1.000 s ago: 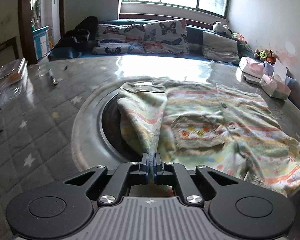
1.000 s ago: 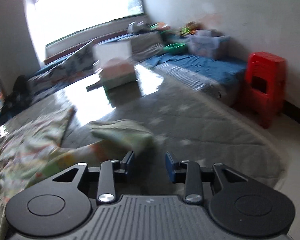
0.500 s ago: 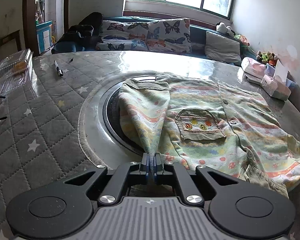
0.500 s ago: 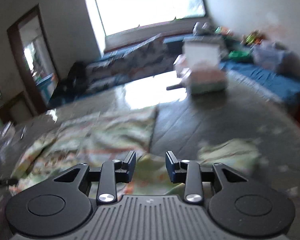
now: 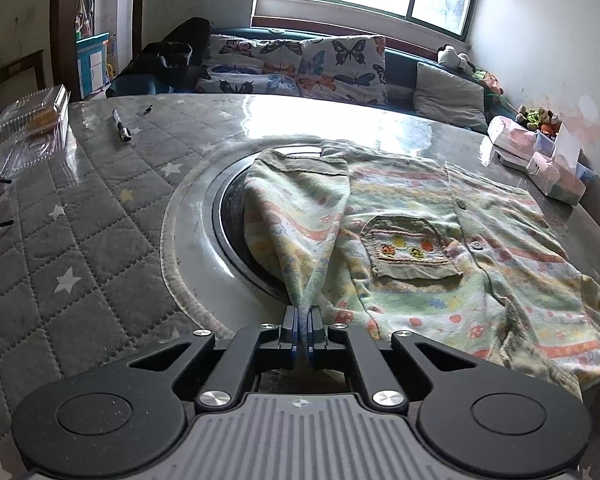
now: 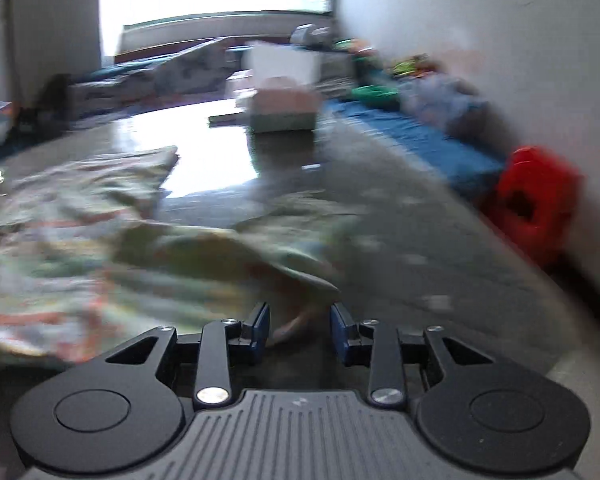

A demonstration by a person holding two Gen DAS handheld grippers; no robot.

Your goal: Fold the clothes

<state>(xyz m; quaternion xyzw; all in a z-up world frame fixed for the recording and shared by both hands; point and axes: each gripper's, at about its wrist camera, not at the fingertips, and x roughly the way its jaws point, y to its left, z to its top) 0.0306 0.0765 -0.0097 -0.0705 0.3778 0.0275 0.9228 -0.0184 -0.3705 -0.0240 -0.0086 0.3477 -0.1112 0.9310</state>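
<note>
A pale green patterned child's shirt (image 5: 440,240) with a chest pocket lies spread on the round table. My left gripper (image 5: 302,330) is shut on the shirt's left sleeve (image 5: 300,220), which is pulled taut toward the camera. In the blurred right wrist view, my right gripper (image 6: 299,326) is open, with the other sleeve's end (image 6: 260,256) lying just ahead of and partly between its fingers. The shirt's body (image 6: 60,220) spreads to the left.
The table (image 5: 80,240) has a grey quilted star cover and a round centre recess. A plastic box (image 5: 32,128) and a marker (image 5: 121,126) lie far left. Tissue boxes (image 5: 540,164) stand at the right edge. A red stool (image 6: 536,204) is right of the table.
My right gripper has swung back to the right and come down close to the loose sleeve end. My left gripper still holds its sleeve and has drawn back slightly.
</note>
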